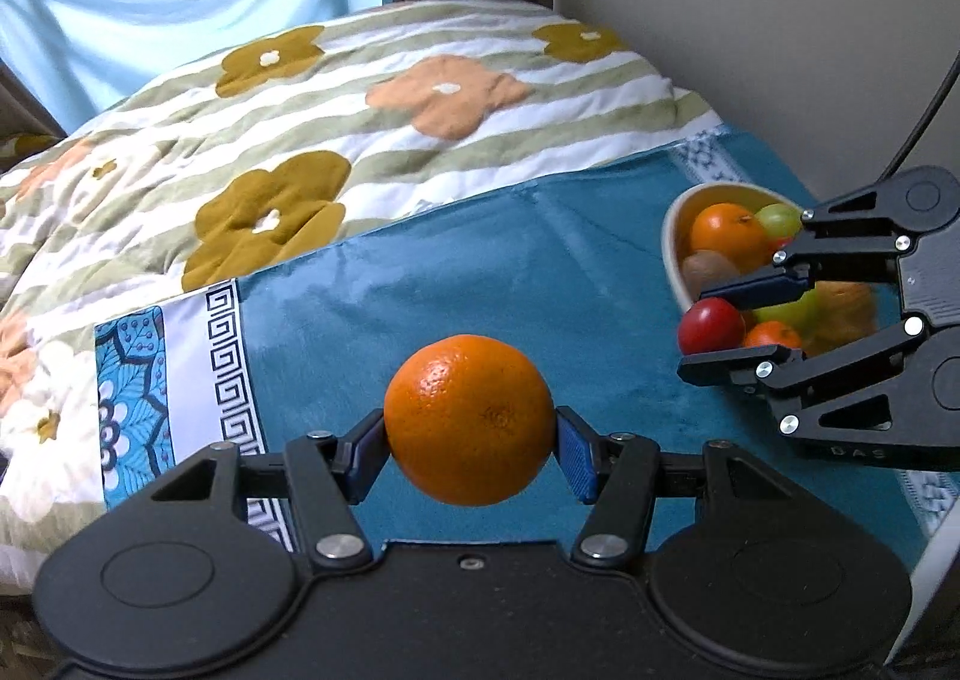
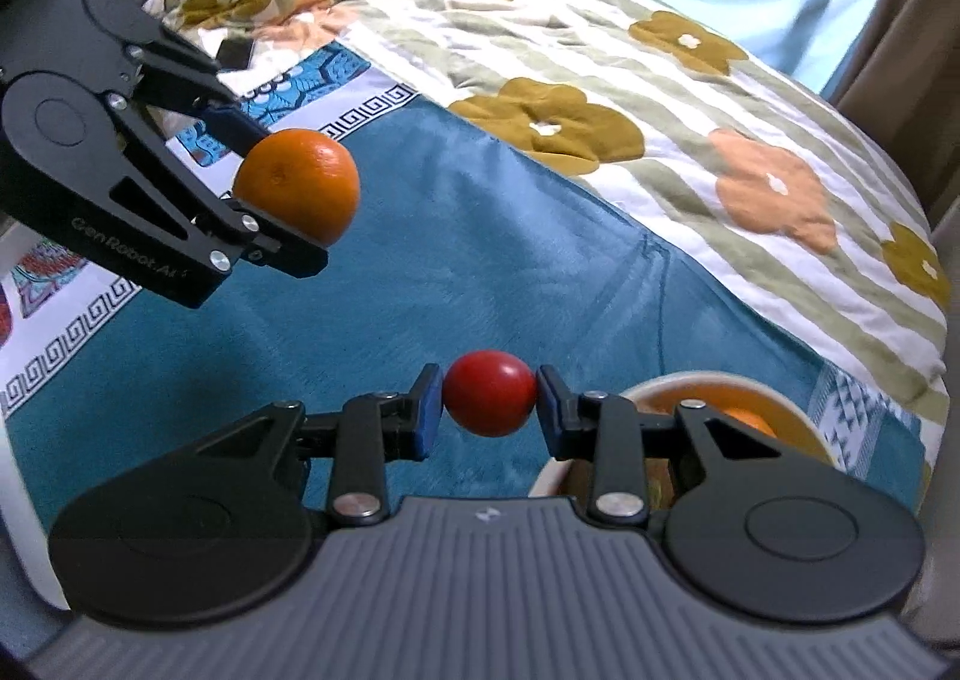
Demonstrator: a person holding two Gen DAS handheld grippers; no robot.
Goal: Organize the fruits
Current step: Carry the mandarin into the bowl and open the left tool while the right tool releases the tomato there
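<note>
Left tongs [image 1: 469, 440] pinching orange [image 1: 469, 419], right tongs [image 2: 489, 410] pinching red fruit [image 2: 489, 393] beside fruit bowl [image 1: 675, 242]

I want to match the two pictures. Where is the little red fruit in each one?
Left wrist view: the red fruit is at the right, between the right gripper's fingers, near the bowl.
Right wrist view: it is low in the middle, clamped.
Shared landmark: the big orange.

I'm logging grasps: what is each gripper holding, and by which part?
Left gripper: round orange, jaws pressing its opposite sides. Right gripper: small round red fruit, likewise clamped across its middle.
</note>
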